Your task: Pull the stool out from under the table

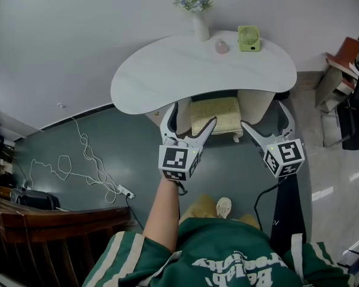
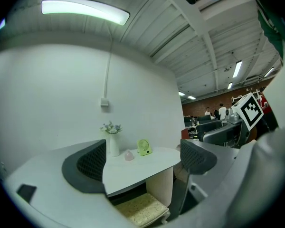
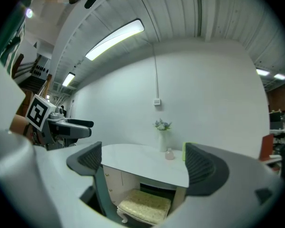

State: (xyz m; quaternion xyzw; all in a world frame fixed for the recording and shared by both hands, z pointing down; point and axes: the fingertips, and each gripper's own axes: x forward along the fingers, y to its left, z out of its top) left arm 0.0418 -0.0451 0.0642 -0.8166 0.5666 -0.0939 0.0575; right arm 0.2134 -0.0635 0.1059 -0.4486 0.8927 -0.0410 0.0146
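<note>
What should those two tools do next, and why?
Probably lower both toward the front edge of the stool. The left tool and right tool are open and empty, not touching it, and the stool sits partly under the table.

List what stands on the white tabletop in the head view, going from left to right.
In order: white vase of flowers → small pink object → green fan.
</note>
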